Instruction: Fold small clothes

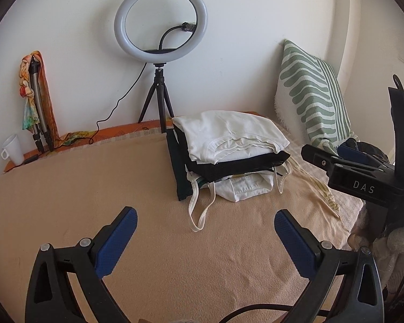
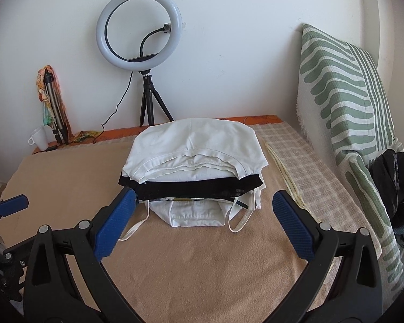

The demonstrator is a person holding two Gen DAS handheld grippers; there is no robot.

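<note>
A stack of folded clothes [image 1: 229,156] sits on the beige blanket [image 1: 94,188]: a white shirt [image 2: 194,145] on top, a black garment [image 2: 191,188] under it, and white strappy tops [image 2: 194,215] at the bottom with loose straps hanging out. My left gripper [image 1: 204,231] is open and empty, hovering over bare blanket in front of and left of the stack. My right gripper [image 2: 202,215] is open and empty, just in front of the stack; it also shows at the right of the left wrist view [image 1: 361,172].
A ring light on a tripod [image 1: 160,27] stands behind the stack against the wall. A white mug [image 1: 13,149] and a folded tripod with a scarf [image 1: 36,99] are at the far left. A green-striped pillow [image 2: 344,102] leans at the right, with dark clothes [image 2: 396,183] beside it.
</note>
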